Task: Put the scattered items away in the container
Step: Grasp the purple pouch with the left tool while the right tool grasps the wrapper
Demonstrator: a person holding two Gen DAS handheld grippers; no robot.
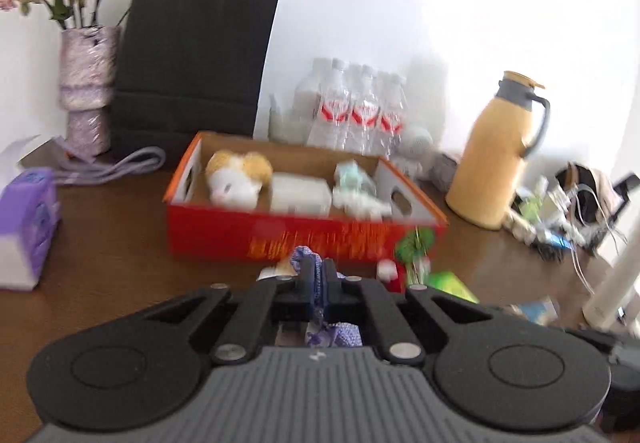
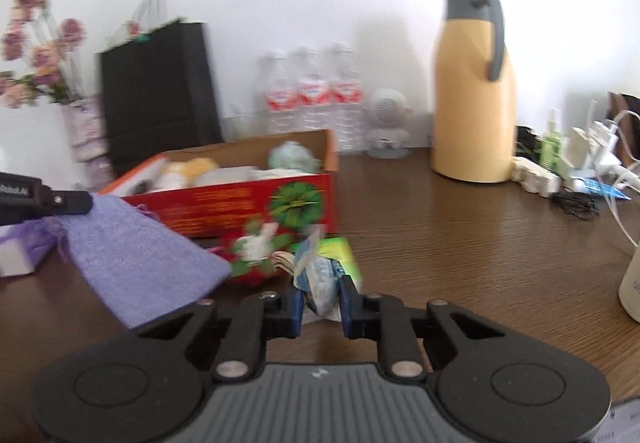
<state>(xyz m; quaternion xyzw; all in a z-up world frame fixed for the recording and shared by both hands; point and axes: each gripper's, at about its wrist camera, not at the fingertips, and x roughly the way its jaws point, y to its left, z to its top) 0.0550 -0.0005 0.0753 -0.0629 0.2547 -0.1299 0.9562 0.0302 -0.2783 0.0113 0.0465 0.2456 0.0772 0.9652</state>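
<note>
A purple pouch (image 2: 140,255) is pinched by the left gripper (image 1: 319,275), a blue-white packet (image 2: 320,283) by the right gripper (image 2: 320,297) (fingers clamped); open table (image 2: 460,235) is seen right of the red box (image 2: 240,203).

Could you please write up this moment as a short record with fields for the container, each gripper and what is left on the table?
container: red box, open top, on the brown table
in the box: plush toy, white case, pale green item
left gripper: shut on purple pouch
right gripper: shut on blue and white packet
still outside the box: green packet, red and green decoration
</note>
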